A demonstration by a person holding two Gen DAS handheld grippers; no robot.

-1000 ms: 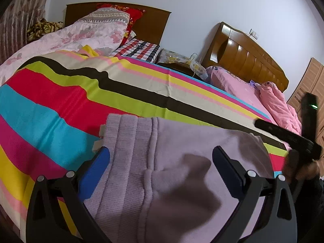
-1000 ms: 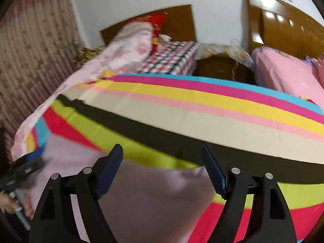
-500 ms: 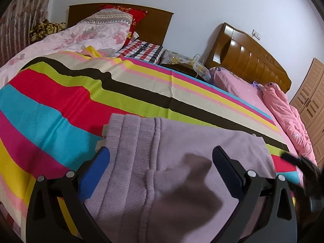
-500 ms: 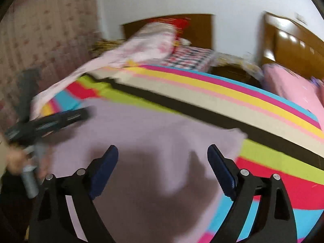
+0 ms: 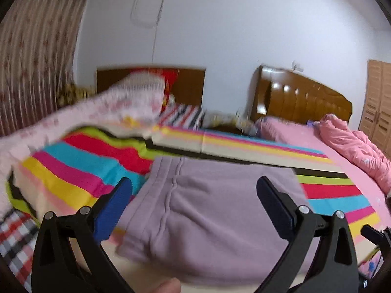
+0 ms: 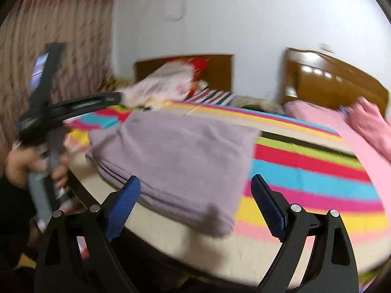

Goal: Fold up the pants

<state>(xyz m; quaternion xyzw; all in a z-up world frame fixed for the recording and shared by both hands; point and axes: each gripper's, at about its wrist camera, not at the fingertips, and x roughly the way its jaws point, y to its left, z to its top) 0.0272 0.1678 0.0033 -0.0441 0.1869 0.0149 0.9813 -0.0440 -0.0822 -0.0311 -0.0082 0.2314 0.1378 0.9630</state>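
Both grippers pull back off the folded pants [image 5: 215, 210]; right gripper [image 6: 195, 200] jaws just spread wider, nothing between.

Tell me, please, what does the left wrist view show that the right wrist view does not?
Only the left wrist view shows the wooden wardrobe at the right edge and checked cloth at lower left. Only the right wrist view shows the left hand holding its tool. Both views show the folded purple pants on the striped blanket, and both tongs, left and right, open and empty.
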